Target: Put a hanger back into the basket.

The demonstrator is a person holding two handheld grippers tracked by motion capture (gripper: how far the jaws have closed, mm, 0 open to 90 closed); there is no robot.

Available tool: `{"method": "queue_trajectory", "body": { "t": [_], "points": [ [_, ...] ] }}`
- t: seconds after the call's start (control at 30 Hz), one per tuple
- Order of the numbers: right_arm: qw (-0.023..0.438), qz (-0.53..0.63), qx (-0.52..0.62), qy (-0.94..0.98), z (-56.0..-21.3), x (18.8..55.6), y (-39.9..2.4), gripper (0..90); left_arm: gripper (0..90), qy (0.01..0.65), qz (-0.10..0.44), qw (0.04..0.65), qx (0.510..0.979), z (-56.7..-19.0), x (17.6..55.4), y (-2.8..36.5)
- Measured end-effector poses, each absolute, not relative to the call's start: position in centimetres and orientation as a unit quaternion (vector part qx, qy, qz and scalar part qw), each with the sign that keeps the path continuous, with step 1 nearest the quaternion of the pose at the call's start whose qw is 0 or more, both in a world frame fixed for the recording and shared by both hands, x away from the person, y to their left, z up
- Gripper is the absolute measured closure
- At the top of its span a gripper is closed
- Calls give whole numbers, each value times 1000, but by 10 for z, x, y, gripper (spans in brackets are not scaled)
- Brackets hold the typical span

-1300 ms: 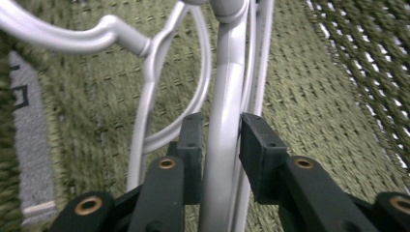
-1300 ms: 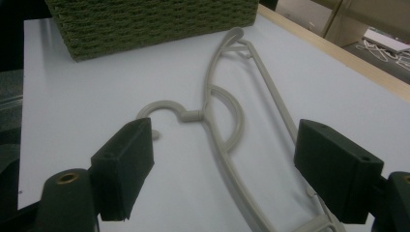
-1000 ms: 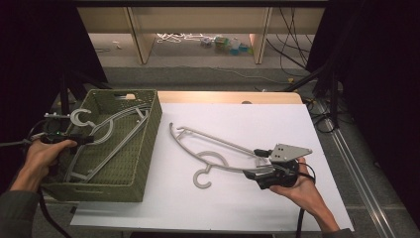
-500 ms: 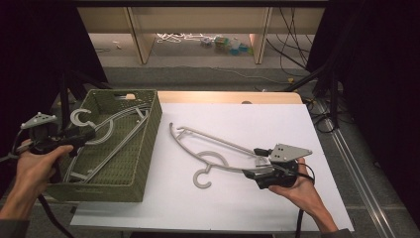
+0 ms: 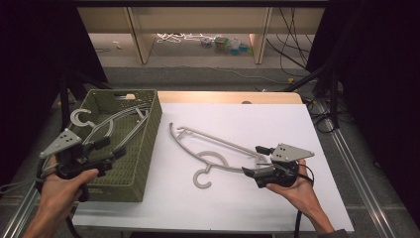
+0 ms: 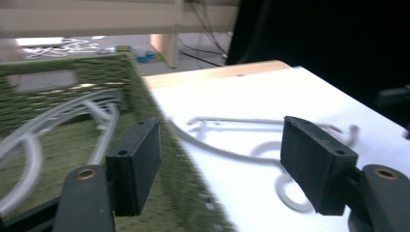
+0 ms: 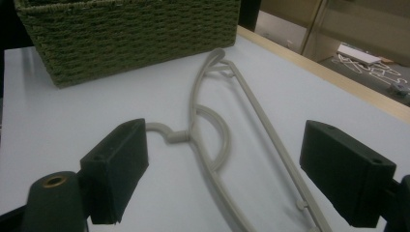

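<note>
Hangers: one on table [image 5: 218, 148], two in basket [image 5: 148, 129] | left hand-held gripper [image 5: 113, 148]: released, jaws just widened | right hand-held gripper [image 5: 257, 159]: released

A grey hanger [image 7: 212, 140] lies flat on the white table [image 7: 72, 111] between wide-apart jaws, with a green woven basket [image 7: 130, 34] beyond it, far left

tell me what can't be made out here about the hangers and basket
- High view: how many hangers lie in the basket; they overlap.
- Left gripper view: those hangers are motion-blurred.
- Right gripper view: the table hanger runs off the bottom edge; the basket's inside is hidden by its wall.
</note>
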State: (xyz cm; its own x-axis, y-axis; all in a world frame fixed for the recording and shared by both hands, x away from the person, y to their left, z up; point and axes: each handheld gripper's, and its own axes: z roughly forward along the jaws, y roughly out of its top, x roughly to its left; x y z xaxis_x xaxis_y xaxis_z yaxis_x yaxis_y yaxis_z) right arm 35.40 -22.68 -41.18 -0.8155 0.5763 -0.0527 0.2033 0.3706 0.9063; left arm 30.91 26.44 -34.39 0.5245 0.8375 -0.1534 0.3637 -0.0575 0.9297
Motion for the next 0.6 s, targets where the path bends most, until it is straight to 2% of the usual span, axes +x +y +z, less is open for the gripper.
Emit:
{"method": "queue_trajectory", "body": {
  "t": [0.23, 0.6],
  "points": [
    [187, 508, 240, 806, -413, 354, -227, 181, 280, 408, 186, 556, 700, -358, 301, 229],
    [197, 512, 255, 796, -417, 351, -225, 164, 258, 370, 200, 572, 704, -388, 299, 201]
  ]
}}
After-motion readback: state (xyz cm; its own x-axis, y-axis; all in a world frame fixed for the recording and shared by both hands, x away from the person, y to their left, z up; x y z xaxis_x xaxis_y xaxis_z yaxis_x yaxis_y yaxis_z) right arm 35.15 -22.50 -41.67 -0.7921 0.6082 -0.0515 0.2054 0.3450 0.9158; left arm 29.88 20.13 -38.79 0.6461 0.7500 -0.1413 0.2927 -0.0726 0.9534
